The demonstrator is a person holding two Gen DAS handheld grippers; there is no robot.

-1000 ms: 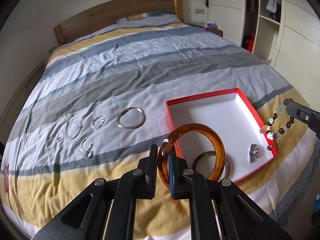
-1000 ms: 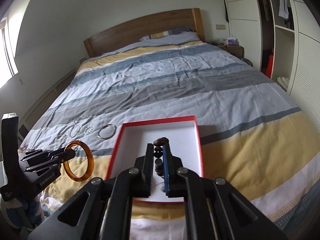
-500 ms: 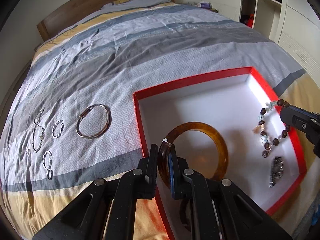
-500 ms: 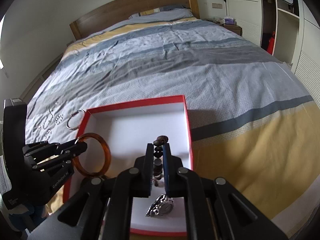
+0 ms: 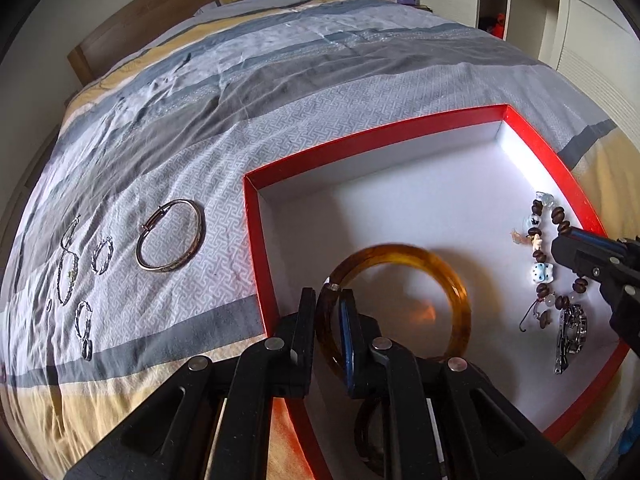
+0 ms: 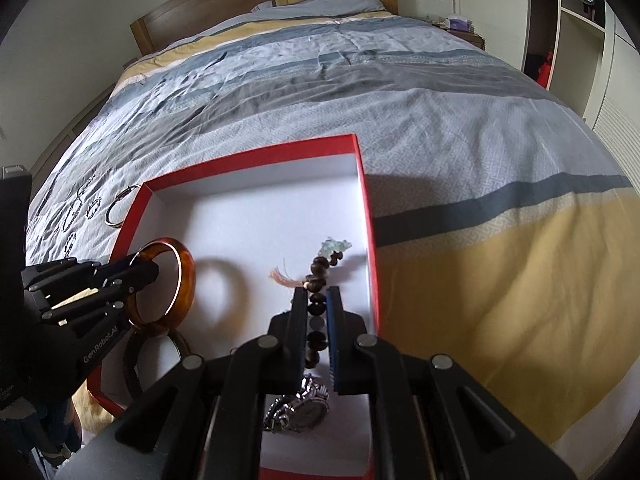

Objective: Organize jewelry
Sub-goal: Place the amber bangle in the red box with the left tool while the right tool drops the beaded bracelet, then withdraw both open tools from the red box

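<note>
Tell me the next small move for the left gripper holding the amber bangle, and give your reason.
Probably lower it a little and open the jaws. The left gripper holds the amber bangle upright inside the red box, its shadow on the white floor beside it, so it seems just above the bottom. A dark bangle lies nearer, so set it clear of that.

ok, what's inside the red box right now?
Red box: a silver watch and a dark bangle lie on the floor. Amber bangle in the left hand-held gripper and bead bracelet in the right hand-held gripper hang over it. The near edge is hidden.
</note>
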